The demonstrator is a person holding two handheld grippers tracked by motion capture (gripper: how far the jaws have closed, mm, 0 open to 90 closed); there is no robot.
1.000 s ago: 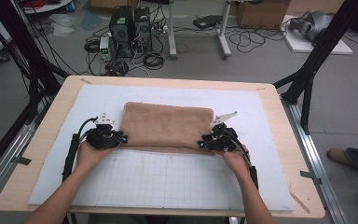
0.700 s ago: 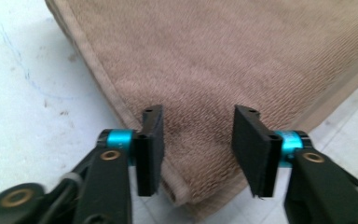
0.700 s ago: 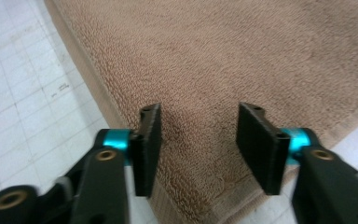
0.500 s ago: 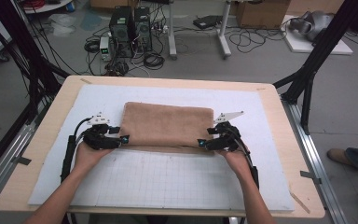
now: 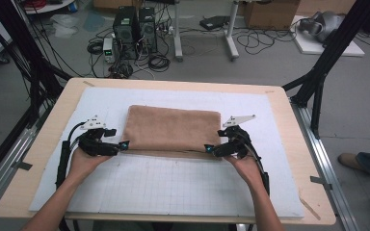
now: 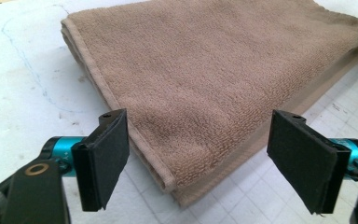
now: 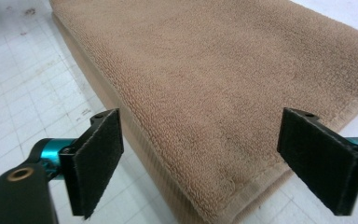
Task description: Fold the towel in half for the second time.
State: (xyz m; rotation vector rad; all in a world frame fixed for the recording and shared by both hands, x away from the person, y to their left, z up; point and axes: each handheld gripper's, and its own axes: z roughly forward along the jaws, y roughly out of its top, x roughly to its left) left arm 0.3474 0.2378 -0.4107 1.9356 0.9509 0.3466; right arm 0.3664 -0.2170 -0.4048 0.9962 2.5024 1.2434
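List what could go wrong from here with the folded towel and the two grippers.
1. The left gripper and right gripper have just opened; each still has a near corner of the brown towel between its jaws, so pulling back low might snag it and undo the fold.
2. The layers look uneven along the near edge, with a lower layer peeking out; another fold could end up crooked.

Free room, as we find it: bare mat [image 5: 173, 187] between the towel [image 5: 173, 129] and the table's near edge, and strips of mat left, right and beyond the towel. Obstacles: the folded towel itself (low, flat, mid-mat), with the left gripper [image 5: 124, 145] and right gripper [image 5: 207, 149] at its near corners, jaws wide.
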